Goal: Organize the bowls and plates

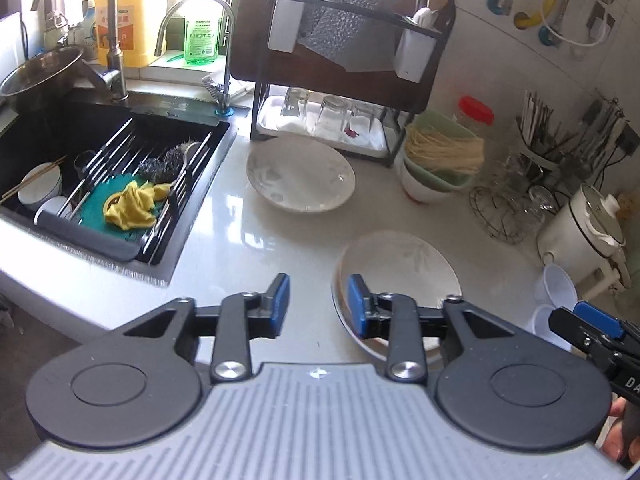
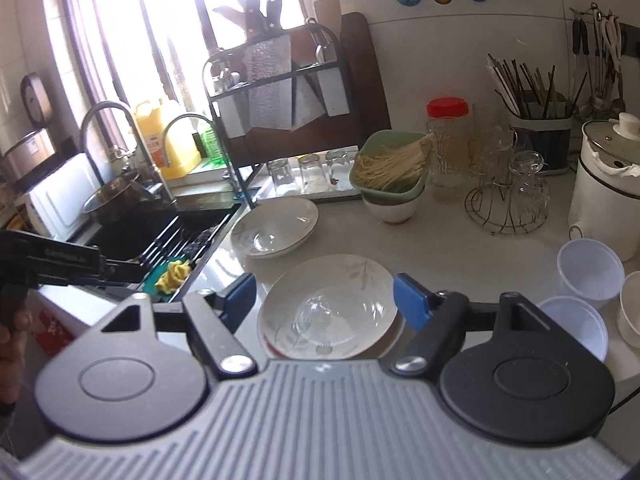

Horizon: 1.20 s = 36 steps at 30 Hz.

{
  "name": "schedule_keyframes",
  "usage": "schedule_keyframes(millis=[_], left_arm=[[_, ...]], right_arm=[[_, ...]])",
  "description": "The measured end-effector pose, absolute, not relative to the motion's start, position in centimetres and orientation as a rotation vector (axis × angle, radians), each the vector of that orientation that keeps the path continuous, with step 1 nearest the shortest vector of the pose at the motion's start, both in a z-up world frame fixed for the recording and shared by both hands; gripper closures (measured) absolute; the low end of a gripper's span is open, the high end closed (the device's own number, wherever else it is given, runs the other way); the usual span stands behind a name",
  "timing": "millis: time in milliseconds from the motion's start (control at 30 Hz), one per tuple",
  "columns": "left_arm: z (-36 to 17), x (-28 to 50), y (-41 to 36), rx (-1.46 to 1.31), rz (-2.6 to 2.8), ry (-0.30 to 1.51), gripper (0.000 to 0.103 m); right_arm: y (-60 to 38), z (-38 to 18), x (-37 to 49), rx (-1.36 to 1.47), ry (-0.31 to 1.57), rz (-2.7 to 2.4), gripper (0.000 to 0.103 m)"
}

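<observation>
- Hovering my right gripper [image 2: 324,300] wide open, nothing gripped; near plate [image 2: 328,306] sits between the pads, untouched, on another dish.
- Left gripper [image 1: 319,304] partly open, empty, beside that plate's rim, probably for an edge grab.
- Far plates [image 2: 276,226] ahead, stacked by the sink [image 2: 168,228], likely the target pile.
- Plastic cups [image 2: 590,272] to my right.

Two handheld grippers over a kitchen counter: the left gripper [image 1: 318,300] and right gripper [image 2: 324,294] each carry blue-padded fingers [image 2: 412,300] on black linkage arms with silver pivot screws, round black discs beside a ribbed grey body. White lettering marks the black handle nearest the sink [image 2: 132,236].
</observation>
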<state>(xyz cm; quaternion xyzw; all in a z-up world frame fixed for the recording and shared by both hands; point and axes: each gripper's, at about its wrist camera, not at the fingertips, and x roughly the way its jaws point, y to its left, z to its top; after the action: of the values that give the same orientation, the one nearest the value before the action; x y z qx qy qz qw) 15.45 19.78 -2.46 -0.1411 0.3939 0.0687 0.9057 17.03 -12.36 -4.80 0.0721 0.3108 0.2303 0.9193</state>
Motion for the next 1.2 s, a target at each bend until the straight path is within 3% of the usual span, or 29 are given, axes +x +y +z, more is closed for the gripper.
schedule_keyframes(millis=[67, 167, 700, 1200], left_arm=[[-2.8, 16.9, 20.6, -0.29, 0.145, 0.82, 0.045], [-3.4, 19.0, 22.0, -0.285, 0.131, 0.815, 0.038], [-9.4, 31.3, 32.1, -0.327, 0.034, 0.895, 0.038], [-14.6, 42.2, 37.1, -0.337, -0.092, 1.001, 0.04]], right_arm=[[-11.6, -5.2, 18.4, 0.168, 0.658, 0.476, 0.026], [-10.1, -6.1, 20.3, 0.181, 0.695, 0.478, 0.026], [-1.0, -9.3, 29.9, 0.221, 0.827, 0.42, 0.027], [5.3, -14.1, 38.2, 0.283, 0.965, 0.308, 0.047]])
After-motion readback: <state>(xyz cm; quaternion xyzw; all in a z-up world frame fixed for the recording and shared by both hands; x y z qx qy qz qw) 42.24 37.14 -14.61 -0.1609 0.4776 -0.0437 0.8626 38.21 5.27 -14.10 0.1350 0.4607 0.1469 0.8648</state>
